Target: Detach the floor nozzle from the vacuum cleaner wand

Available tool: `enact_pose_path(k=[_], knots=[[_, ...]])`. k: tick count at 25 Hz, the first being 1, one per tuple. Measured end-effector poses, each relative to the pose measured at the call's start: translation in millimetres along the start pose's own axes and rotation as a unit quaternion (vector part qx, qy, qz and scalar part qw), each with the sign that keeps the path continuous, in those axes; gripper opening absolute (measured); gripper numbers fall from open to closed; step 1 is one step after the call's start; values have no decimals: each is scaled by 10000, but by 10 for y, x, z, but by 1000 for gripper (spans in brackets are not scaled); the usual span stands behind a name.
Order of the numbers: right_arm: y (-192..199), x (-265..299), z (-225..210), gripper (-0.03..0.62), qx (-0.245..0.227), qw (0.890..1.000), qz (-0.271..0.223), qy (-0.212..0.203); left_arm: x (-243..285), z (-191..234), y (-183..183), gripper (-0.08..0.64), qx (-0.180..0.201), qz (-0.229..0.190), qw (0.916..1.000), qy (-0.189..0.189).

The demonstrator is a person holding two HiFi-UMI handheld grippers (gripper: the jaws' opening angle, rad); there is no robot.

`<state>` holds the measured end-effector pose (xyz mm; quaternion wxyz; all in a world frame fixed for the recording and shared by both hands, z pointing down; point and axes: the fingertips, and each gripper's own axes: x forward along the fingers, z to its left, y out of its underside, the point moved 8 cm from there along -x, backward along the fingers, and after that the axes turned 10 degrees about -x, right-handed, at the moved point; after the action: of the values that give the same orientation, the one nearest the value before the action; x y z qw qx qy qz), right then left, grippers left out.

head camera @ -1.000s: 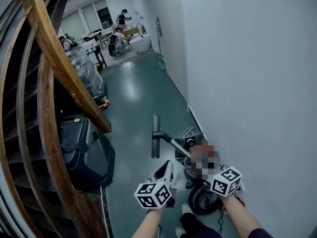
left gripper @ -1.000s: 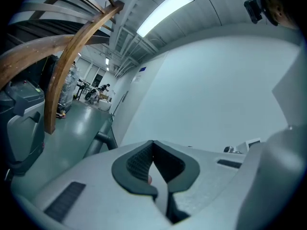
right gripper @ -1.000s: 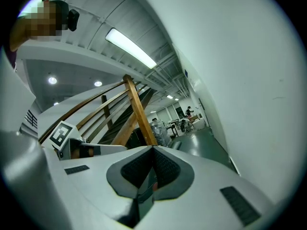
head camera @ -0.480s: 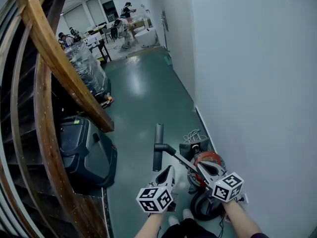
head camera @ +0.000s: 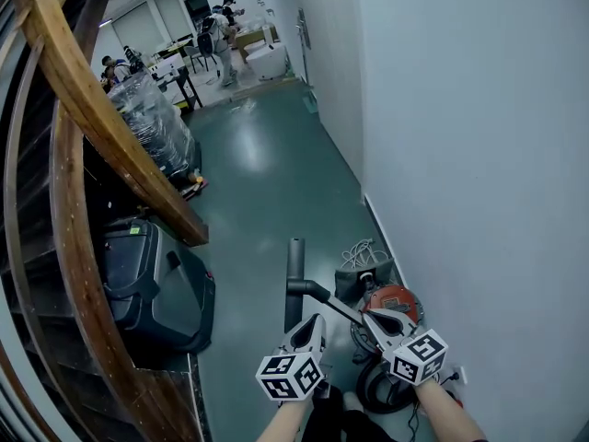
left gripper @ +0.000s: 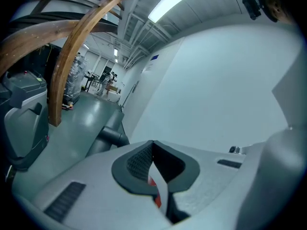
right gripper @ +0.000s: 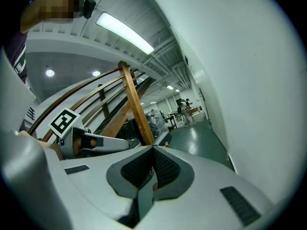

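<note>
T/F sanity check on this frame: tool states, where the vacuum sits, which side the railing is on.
1. The left tool and the right tool are both shut and empty. True.
2. The red vacuum canister sits on the floor by the white wall. True.
3. The left tool grips the black wand. False: neither tool holds it.
4. The wooden railing is on the person's right. False: it is on the left, and the wall is on the right.

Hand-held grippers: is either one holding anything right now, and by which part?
Nothing is held. The left hand-held gripper and the right hand-held gripper are both shut, with nothing between their jaws.
</note>
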<state>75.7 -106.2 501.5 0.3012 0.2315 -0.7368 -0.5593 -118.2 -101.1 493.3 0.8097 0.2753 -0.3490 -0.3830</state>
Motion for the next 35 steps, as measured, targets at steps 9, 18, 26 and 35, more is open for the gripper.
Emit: enact_pose_path(k=[9, 18, 26, 35], knots=[[191, 290, -175, 17, -184, 9996, 187, 45, 271, 323, 44, 5, -150, 182, 9995, -210], [702, 635, -293, 26, -803, 9942, 636, -333, 610, 536, 152, 22, -603, 158, 9972, -418], [1300, 1072, -281, 181, -1755, 9735, 1273, -722, 728, 579, 250, 85, -718, 316, 9956, -514], [1456, 1268, -323, 184, -2279, 9637, 1287, -521, 875, 660, 357, 158, -999, 467, 9919, -634]])
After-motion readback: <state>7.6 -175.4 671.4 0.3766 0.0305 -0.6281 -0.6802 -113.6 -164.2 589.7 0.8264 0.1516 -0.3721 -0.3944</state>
